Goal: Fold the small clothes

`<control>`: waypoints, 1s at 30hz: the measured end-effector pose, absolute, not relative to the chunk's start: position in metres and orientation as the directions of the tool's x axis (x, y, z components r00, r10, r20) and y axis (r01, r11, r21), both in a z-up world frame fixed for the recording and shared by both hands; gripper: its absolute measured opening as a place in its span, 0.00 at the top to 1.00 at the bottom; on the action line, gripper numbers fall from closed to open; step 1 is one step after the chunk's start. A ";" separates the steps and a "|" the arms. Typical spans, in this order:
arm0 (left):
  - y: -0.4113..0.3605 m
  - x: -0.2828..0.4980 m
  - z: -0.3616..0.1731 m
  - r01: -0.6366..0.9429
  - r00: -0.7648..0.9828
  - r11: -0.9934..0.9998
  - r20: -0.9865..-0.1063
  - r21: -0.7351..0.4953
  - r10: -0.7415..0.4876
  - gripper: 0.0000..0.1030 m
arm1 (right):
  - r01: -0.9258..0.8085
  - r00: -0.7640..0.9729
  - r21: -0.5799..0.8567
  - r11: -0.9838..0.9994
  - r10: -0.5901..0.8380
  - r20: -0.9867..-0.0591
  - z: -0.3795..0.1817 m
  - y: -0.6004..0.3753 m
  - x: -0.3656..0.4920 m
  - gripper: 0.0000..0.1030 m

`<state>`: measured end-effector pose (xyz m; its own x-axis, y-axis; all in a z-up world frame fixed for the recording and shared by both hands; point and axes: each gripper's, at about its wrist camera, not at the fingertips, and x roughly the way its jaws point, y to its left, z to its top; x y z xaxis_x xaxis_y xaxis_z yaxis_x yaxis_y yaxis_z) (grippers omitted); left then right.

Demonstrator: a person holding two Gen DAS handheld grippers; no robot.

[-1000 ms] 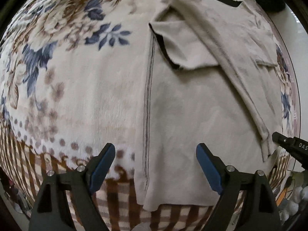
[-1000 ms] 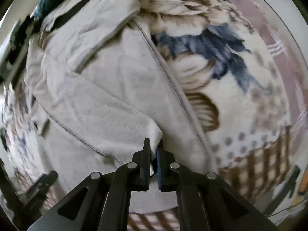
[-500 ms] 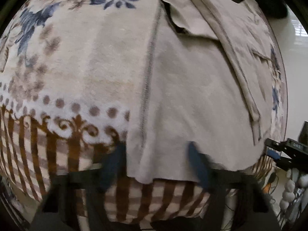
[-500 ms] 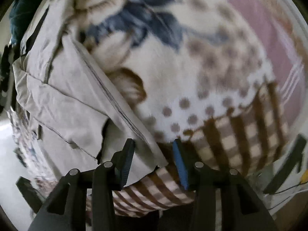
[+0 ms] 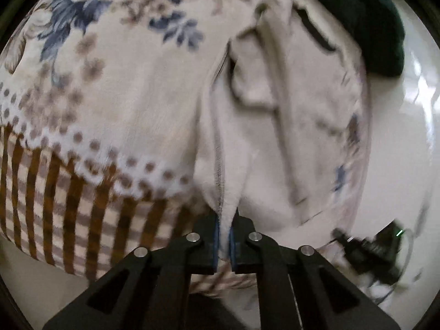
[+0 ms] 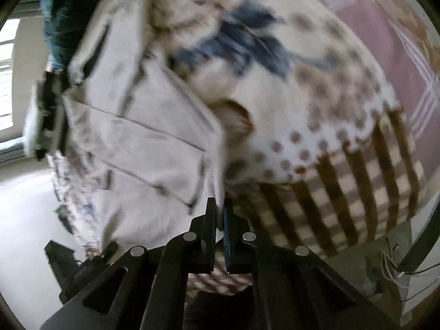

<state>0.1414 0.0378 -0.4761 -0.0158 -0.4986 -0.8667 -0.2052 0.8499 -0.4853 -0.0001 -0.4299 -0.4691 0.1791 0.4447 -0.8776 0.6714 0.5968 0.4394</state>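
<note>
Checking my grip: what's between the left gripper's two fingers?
The beige garment: its hem edge is pinched in the left gripper, shown in the left wrist view.

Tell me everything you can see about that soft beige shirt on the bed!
The beige shirt looks soft and fleecy, with dark stitching down one seam and dark trim at an opening. Its sleeves lie folded across the body. It lies on the flowery blanket. The left gripper and right gripper each pinch its near hem, bunching it up.
</note>
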 end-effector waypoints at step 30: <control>0.013 0.310 -0.490 -0.038 0.190 0.921 -0.908 -0.387 -0.373 0.52 | 0.466 0.252 0.361 0.808 0.271 -0.929 -0.478 -0.458 0.200 0.49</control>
